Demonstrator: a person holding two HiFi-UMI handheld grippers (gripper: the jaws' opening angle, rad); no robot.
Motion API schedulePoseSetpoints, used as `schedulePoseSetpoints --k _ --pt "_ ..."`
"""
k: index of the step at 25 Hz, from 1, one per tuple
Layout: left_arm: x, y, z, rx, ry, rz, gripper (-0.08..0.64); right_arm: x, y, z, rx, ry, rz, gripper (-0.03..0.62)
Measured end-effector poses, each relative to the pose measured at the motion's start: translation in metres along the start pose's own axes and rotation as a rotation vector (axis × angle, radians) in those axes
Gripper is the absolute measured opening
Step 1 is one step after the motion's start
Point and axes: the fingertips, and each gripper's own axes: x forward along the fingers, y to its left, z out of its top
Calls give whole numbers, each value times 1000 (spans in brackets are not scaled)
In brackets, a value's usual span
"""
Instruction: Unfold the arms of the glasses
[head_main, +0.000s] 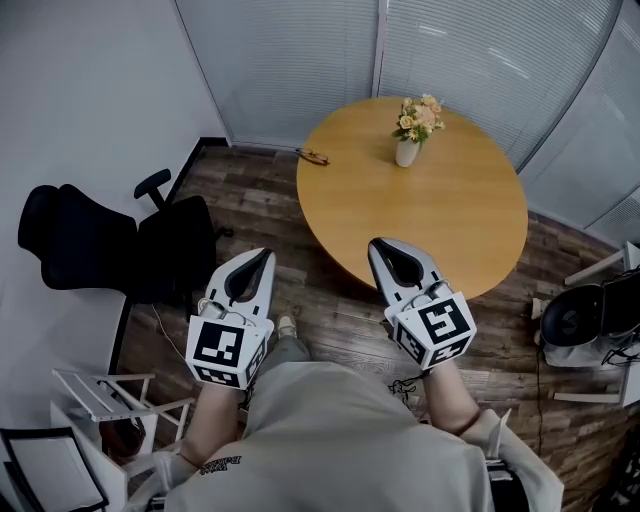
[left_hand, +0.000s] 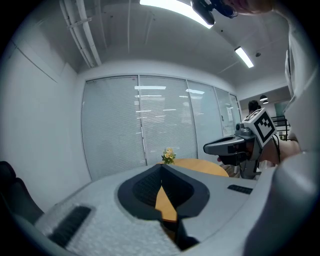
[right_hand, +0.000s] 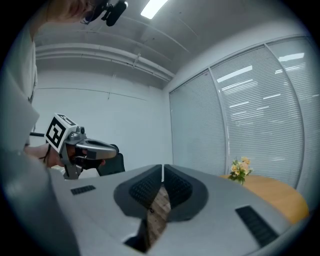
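The glasses (head_main: 313, 156) are lying on the round wooden desk (head_main: 450, 235), close to its far left rim and well apart from both tongs. From here they are too small to tell how the arms are sitting. A white vase of flowers (head_main: 407, 150) is standing further along the desk, clear of them.

The work on the glasses is not yet under way, and I would say the step in hand is the approach. To do it well, the person should be stepping round towards that left edge and opening both tongs before reaching in. One pair should be pinning the frame front lightly against the desk while the other is catching a single arm near its tip and swinging it out along the hinge's own arc. With the glasses so near the rim, any push should be going inward, or they may be sliding off onto the wooden floor (head_main: 260, 195).

The left tongs (head_main: 262, 255) are hanging low by the person's knee, over the floor, with the jaws meeting at the tips and nothing between them. The right tongs (head_main: 380, 244) are hovering just at the desk's near edge, with the jaws pressed almost together, only a hairline slit showing, and gripping nothing.
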Motion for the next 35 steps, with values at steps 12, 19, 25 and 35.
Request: schedulePoseSetpoints --k 12,19,25,35 --pt "22 27 -22 -18 -18 -13 21 32 -1 -9 -27 6 -15 35" --pt "50 63 -31 -29 -10 -44 21 72 -7 -16 -29 33 -43 36" --pt "83 103 -35 -35 1 -80 21 121 -18 -15 -12 61 -66 35" --pt "149 179 -40 -39 62 -158 21 219 -34 2 -27 111 -84 37"
